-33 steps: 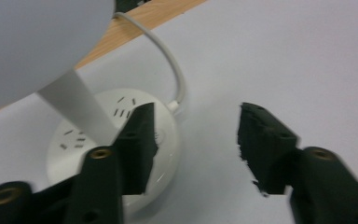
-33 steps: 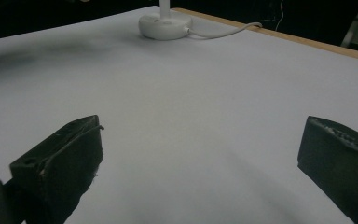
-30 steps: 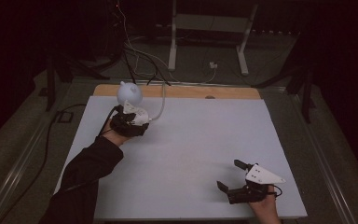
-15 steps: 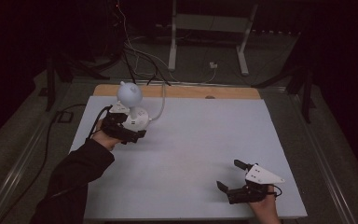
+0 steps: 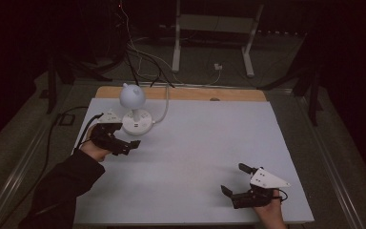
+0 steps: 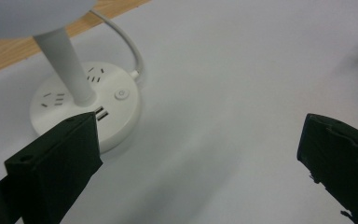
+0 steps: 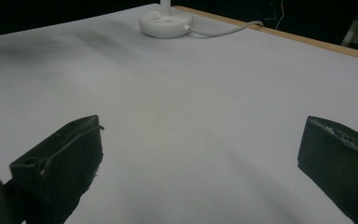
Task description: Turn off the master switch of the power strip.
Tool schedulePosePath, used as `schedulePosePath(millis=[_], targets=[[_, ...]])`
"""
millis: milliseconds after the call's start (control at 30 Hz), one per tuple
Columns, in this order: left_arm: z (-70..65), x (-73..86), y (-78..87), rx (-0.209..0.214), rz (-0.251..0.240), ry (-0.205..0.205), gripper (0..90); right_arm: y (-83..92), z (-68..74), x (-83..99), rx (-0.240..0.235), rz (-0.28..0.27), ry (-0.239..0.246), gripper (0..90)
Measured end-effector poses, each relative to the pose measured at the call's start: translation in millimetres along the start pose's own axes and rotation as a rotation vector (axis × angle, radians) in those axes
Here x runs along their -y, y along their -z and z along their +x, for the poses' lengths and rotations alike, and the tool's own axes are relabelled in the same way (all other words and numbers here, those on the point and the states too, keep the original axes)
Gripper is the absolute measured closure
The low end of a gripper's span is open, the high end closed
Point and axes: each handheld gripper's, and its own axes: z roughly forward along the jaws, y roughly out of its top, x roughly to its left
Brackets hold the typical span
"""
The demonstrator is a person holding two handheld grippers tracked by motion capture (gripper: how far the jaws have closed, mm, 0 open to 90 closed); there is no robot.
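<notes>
White lamp (image 5: pixel 134 112) just beyond left gripper (image 5: pixel 124 145)

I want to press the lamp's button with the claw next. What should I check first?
1. Left claw open: ok.
2. Left claw holding nothing: ok.
3. Button on the lamp base in plain sight: ok.
4. Left claw close to the base: ok, just beside it, not touching.
5. Right claw out of the way: ok, open at the near right of the table.
6. Lamp plugged in: cannot tell, its cord runs off the table's far edge.
</notes>
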Motion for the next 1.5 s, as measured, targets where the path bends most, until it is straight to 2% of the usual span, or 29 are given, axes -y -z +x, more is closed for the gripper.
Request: schedulePosePath(millis=[200, 633, 933, 1000, 1267, 1400, 1500], targets=[[-4.3, 19.2, 7.2, -0.005, 0.009, -0.009, 0.0, -0.6, 0.3, 0.2, 0.0, 0.002, 0.002, 0.0], [-16.1, 59.2, 18.8, 0.021, -0.001, -0.005, 0.0, -1.9, 1.0, 0.5, -0.001, 0.008, 0.002, 0.0], [-25.0, 85.6, 20.4, 0.039, 0.004, -0.003, 0.0, -2.7, 1.2, 0.9, -0.005, 0.012, 0.005, 0.0], [-27.2, 91.1, 20.9, 0.032, -0.001, -0.005, 0.0, -2.8, 1.2, 1.0, -0.005, 0.013, 0.004, 0.0], [-36.5, 110.3, 19.3, 0.048, 0.02, -0.027, 0.0, -3.2, 1.4, 1.1, -0.005, 0.015, 0.005, 0.0], [-38.4, 118.3, 19.9, 0.047, 0.02, -0.012, 0.0, -3.3, 1.1, 1.1, -0.005, 0.016, 0.008, 0.0], [-39.8, 124.5, 22.1, 0.046, 0.021, -0.022, 0.0, -3.5, 0.4, 1.5, -0.007, 0.021, 0.005, 0.0]])
